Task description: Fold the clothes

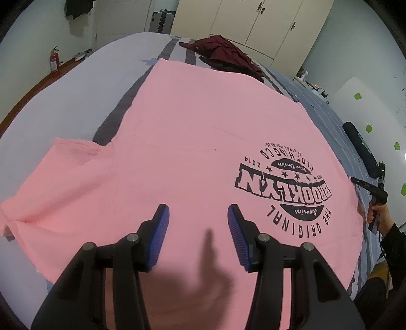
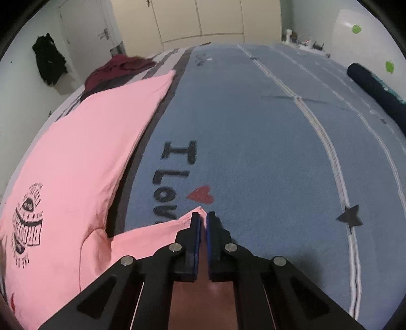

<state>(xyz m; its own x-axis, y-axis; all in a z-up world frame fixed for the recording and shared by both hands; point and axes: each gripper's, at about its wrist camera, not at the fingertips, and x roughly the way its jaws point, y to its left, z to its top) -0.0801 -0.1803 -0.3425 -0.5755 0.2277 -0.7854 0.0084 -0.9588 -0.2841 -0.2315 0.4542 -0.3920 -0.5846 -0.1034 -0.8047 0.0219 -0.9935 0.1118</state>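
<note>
A pink T-shirt (image 1: 190,127) with a black "Brooklyn" print lies flat on the bed, its printed chest nearest me. My left gripper (image 1: 198,213) hovers over the chest beside the print, its blue pads apart with nothing between them. One sleeve (image 1: 63,172) spreads out to the left. In the right wrist view the shirt (image 2: 88,152) fills the left side, and its other sleeve (image 2: 157,233) runs out over the blue cover. My right gripper (image 2: 203,218) is shut on that sleeve's tip, and a pink corner pokes out past the pads.
The bed cover (image 2: 253,127) is blue with white stripes and "I Love" lettering. Maroon clothes (image 1: 223,53) are heaped at the far end. A dark roll (image 2: 373,86) lies along the right edge. A fire extinguisher (image 1: 54,63) stands by the left wall, and wardrobes (image 1: 253,20) line the back.
</note>
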